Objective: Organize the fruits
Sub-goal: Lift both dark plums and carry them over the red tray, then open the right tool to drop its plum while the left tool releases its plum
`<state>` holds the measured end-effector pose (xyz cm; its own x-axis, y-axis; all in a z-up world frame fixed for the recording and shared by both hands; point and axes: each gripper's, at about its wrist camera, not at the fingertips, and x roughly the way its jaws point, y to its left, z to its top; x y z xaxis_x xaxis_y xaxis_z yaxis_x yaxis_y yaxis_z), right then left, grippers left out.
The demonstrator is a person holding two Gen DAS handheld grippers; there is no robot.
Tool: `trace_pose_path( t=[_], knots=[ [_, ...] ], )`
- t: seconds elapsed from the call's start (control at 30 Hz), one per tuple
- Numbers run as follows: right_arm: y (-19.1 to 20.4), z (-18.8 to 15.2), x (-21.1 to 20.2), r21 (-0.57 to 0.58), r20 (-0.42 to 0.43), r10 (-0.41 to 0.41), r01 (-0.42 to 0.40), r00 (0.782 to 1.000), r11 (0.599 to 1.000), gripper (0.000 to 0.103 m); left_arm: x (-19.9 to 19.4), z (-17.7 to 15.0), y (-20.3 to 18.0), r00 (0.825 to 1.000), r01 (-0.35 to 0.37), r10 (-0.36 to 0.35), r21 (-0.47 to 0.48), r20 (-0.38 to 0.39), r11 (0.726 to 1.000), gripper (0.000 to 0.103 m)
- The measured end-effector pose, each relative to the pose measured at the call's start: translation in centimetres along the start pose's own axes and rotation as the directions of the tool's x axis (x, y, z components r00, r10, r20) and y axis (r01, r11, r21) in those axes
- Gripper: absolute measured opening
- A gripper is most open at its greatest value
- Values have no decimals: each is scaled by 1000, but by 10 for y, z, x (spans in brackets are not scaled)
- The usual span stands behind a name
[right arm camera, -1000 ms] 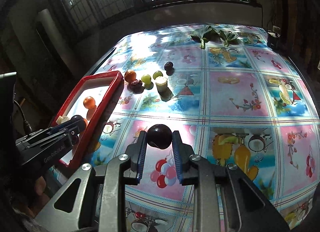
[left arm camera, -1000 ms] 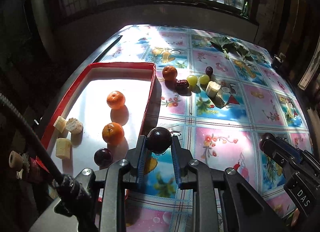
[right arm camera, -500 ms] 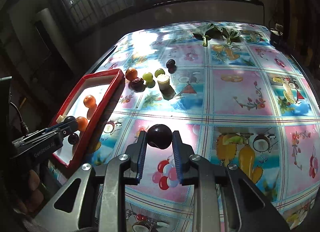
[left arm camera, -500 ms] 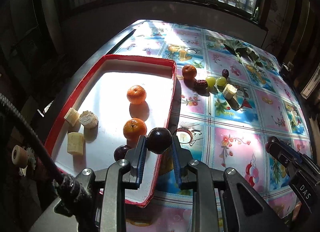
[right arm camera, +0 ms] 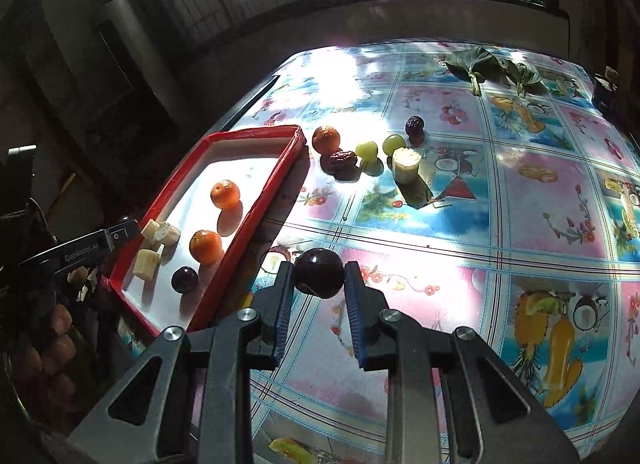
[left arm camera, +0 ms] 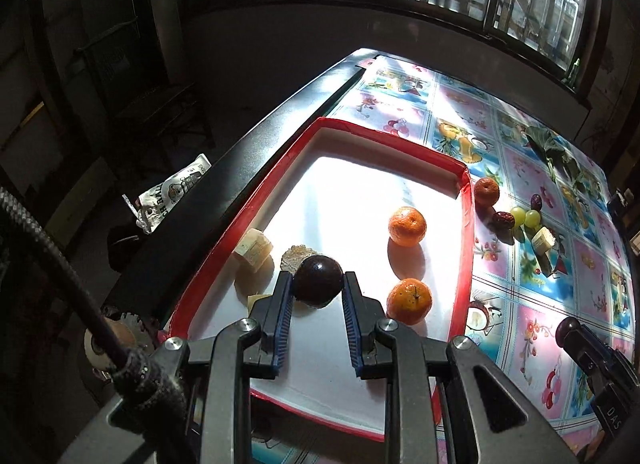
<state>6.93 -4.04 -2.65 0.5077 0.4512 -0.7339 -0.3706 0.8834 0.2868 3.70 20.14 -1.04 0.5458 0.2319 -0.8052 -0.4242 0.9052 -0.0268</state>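
While the left gripper (left arm camera: 318, 296) hung over the near half of the shallow red-rimmed white tray (left arm camera: 466, 248), its blue-padded jaws were clamped on a dark purple round plum (left arm camera: 318, 282). Inside that tray lay two small orange mandarins (left arm camera: 407, 225), one toward the tray's right edge and the second nearer mandarin (left arm camera: 409, 301) just in front of it, while pale banana chunks (left arm camera: 253, 250) sat along the left edge; from the right wrist view a loose dark plum (right arm camera: 185, 280) rested near the tray's near edge beside a cut banana piece (right arm camera: 145, 264). The right gripper (right arm camera: 319, 288) was likewise closed on a second dark purple plum (right arm camera: 319, 272), held above the glossy fruit-patterned tablecloth (right arm camera: 540, 199) just right of the tray's near right corner. Beyond the tray's far right corner, on the cloth, stood a cluster: a third orange mandarin (right arm camera: 326, 139), a wrinkled red date (right arm camera: 343, 159) touching it in front, two green grapes (right arm camera: 367, 148), an upright banana stub (right arm camera: 406, 164) and a small dark date (right arm camera: 414, 125) behind them. Green leaves (right arm camera: 486, 67) lay near the table's far edge. A person's fingers (right arm camera: 60, 344) showed at the lower left of the right wrist view, holding the other tool.
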Motion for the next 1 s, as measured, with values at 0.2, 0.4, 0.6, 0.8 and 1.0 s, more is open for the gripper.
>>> trace_pose_path(
  t=[0.2,0.4,0.6,0.8,1.0],
  knots=[
    [9,6,12,-14,-17,24,-24,1000,1000,27,7,4,7,1000,-10,10,-4,-8,1000,23],
    [27,27,36,-22,-33,71,-72,997,997,28,18,16,8,1000,-17,17,-6,-18,1000,23],
    [52,69,77,-42,-37,107,-109,994,993,28,39,35,6,999,9,-10,-21,-51,1000,24],
    [62,99,129,-36,-90,98,-101,991,994,28,65,49,4,994,32,-35,-31,-100,999,23],
    [66,111,163,-73,-133,74,-84,988,994,28,89,49,-4,990,12,-12,-2,-140,1000,23]
  ],
)
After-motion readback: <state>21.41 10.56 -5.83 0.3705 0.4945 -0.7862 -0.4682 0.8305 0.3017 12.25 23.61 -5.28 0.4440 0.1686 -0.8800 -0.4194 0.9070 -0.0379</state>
